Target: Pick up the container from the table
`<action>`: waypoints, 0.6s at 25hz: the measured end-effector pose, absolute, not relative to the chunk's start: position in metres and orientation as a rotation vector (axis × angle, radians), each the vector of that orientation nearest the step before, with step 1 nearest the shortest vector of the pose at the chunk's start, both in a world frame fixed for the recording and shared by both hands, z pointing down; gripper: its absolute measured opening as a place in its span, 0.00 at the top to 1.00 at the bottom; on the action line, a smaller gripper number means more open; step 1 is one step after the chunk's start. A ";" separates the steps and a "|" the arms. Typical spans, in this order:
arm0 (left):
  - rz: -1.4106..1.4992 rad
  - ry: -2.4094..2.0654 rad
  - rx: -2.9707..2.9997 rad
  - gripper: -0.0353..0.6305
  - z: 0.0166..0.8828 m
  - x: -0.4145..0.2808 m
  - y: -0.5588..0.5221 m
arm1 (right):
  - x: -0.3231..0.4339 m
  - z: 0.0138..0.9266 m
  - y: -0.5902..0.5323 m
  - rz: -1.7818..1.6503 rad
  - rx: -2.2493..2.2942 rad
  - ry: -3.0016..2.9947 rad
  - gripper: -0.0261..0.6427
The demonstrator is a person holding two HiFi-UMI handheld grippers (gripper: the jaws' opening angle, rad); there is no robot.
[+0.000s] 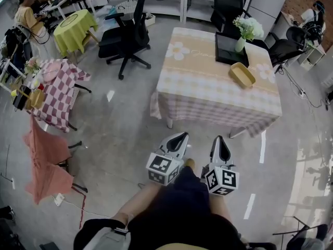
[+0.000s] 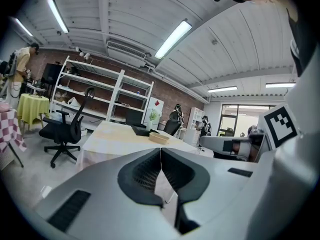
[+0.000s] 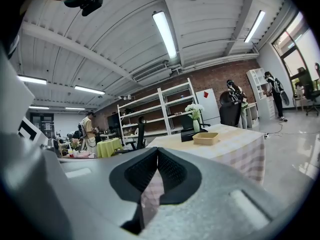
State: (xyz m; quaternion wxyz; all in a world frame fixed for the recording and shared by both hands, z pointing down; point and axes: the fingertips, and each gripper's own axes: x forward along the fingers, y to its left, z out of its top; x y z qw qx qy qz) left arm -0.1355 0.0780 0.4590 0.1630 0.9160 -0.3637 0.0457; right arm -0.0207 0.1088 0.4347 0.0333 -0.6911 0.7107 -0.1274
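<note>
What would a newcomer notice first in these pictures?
The table with its pale checked cloth fills the middle of the head view. A tan container lies near its right edge, and a vase of white flowers stands behind that. Lower in the view, the left hand-held gripper and the right hand-held gripper point toward the table, both shut, empty and well short of it.

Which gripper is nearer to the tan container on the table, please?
Right. The right gripper is short of the table, below and slightly left of the container in the head view; the left gripper is further left.
</note>
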 end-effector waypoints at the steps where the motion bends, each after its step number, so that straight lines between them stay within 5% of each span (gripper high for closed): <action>1: 0.131 -1.039 2.612 0.93 0.460 -0.132 0.073 | -0.016 0.435 0.104 -0.392 -2.127 2.187 0.95; 15: 0.156 -1.057 2.596 0.93 0.472 -0.091 0.023 | 0.029 0.443 0.055 -0.405 -2.120 2.196 0.95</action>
